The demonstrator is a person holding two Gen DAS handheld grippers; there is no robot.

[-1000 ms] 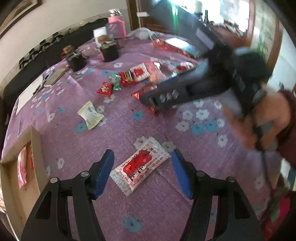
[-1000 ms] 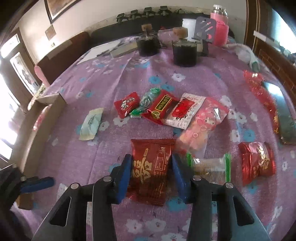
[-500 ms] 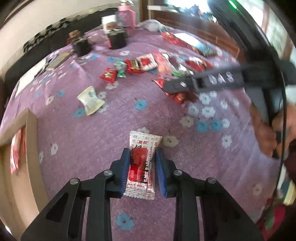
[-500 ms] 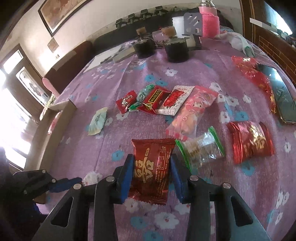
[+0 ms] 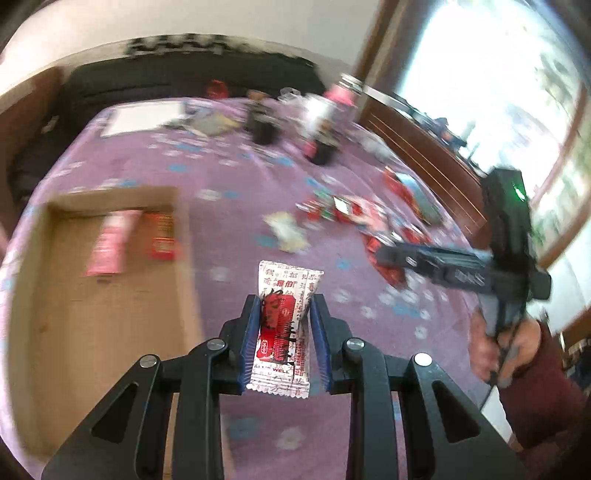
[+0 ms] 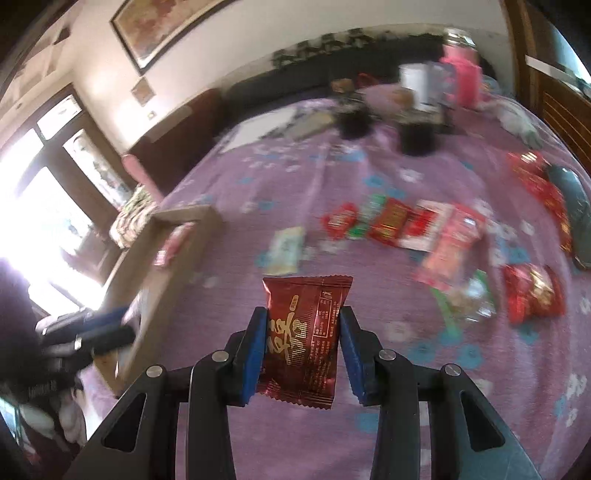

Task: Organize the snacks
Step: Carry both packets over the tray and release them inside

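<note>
Both loaded: left hand-held gripper [image 5: 283,341] pinches the white packet [image 5: 284,325], right hand-held gripper [image 6: 302,350] clamps the red packet [image 6: 304,332], both lifted. Carry level over the box [image 5: 110,314], release low.

We saw a purple floral tablecloth [image 6: 332,177] covering the table. At its far end stood two dark jars [image 6: 417,138], a pink bottle [image 6: 461,79] and white paper [image 6: 258,127]. A framed picture [image 6: 162,26] hung above.
</note>
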